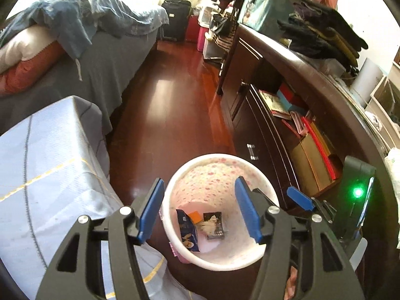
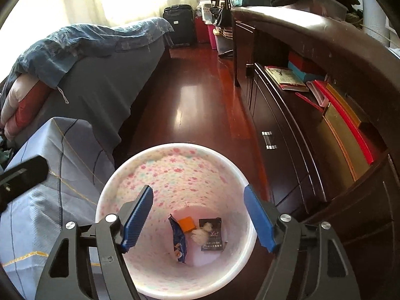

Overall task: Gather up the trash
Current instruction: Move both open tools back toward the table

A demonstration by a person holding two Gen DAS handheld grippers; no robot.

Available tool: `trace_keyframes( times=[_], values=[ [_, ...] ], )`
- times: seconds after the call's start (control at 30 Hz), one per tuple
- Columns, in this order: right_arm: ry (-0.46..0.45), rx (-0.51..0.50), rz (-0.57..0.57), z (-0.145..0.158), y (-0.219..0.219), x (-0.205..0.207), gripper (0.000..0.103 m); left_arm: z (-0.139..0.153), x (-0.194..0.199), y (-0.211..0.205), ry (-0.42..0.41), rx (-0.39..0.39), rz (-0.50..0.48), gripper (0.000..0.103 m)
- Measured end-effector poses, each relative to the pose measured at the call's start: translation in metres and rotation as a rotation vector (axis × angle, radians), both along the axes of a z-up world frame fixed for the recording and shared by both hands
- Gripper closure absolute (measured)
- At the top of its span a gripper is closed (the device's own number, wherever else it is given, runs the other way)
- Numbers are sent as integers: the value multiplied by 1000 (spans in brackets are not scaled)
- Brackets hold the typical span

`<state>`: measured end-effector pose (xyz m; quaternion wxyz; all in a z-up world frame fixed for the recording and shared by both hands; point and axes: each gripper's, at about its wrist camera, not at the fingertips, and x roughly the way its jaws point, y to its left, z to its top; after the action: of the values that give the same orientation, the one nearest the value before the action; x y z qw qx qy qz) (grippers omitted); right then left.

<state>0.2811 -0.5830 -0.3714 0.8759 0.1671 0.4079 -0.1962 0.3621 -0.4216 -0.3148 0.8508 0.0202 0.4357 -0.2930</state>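
A white-rimmed waste bin [image 1: 217, 156] with a pink flower print inside stands on the floor below both grippers. At its bottom lie a blue snack wrapper [image 1: 187, 232], an orange scrap [image 1: 195, 216], a crumpled tissue [image 1: 207, 225] and a dark packet [image 1: 216, 227]. My left gripper [image 1: 199, 181] hangs open over the bin's near left side, nothing between its blue pads. In the right wrist view the bin rim [image 2: 175, 146] fills the lower middle. My right gripper [image 2: 198, 188] is open above it and empty. The wrapper [image 2: 180, 242], tissue [image 2: 201, 235] and packet [image 2: 212, 237] lie below.
A cloth-covered surface [image 1: 50, 175] sits close on the left, with a bed [image 1: 105, 57] behind it. A dark wooden dresser [image 1: 262, 130], its shelf holding books and boxes, runs along the right. Red wood floor [image 1: 170, 105] stretches ahead to a black suitcase [image 1: 176, 17].
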Motion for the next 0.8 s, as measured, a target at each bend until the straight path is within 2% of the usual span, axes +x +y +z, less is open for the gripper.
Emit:
trace_keyframes(
  times=[0.17, 0.3, 0.6, 0.8],
  values=[
    [19, -17, -16, 13, 11, -7, 28, 16, -3, 23, -34, -6, 37, 43],
    [18, -16, -6, 26, 28, -14, 21, 27, -10, 45, -54, -6, 66, 41],
    [-25, 31, 102, 59, 92, -31, 16, 56, -28, 111, -104, 4, 168, 33],
    [-49, 36, 172, 79, 139, -39, 12, 74, -46, 173, -139, 15, 269, 32]
  ],
)
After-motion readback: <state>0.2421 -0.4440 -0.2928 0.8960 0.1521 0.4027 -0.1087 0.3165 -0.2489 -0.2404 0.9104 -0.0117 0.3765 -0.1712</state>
